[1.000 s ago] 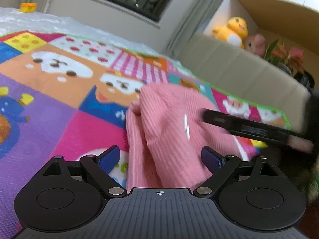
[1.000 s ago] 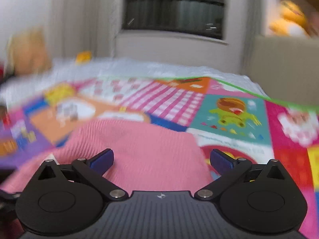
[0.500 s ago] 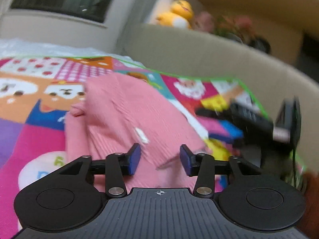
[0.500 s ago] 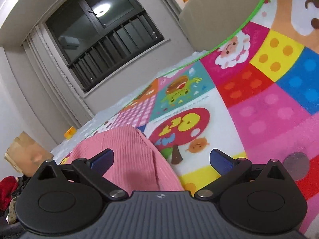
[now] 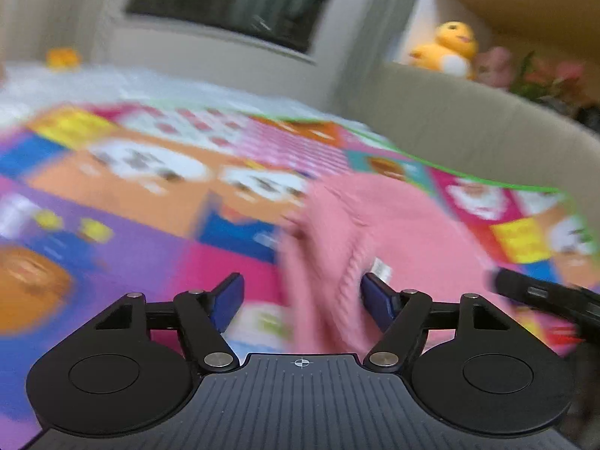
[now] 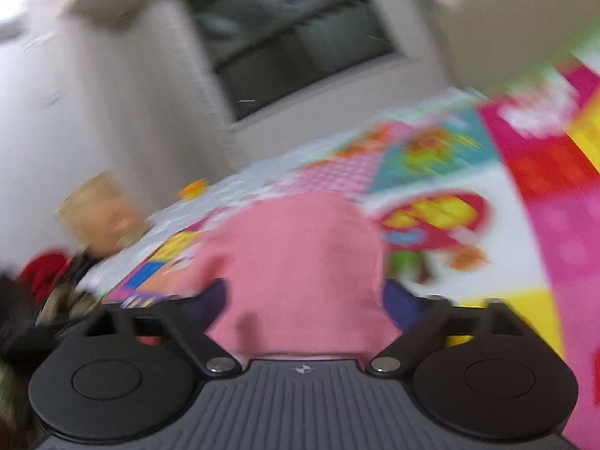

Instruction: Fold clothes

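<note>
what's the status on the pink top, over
Left gripper opening, right gripper closing, pink top between both. Top bunched on play mat, unfolded. Nothing in the way.

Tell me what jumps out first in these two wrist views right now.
The pink ribbed garment lies bunched on the bright cartoon play mat, between the fingers of both grippers. The right hand-held gripper is closing around its near edge, while the left hand-held gripper is opening. A yellow plush duck sits behind the beige sofa back.
</note>
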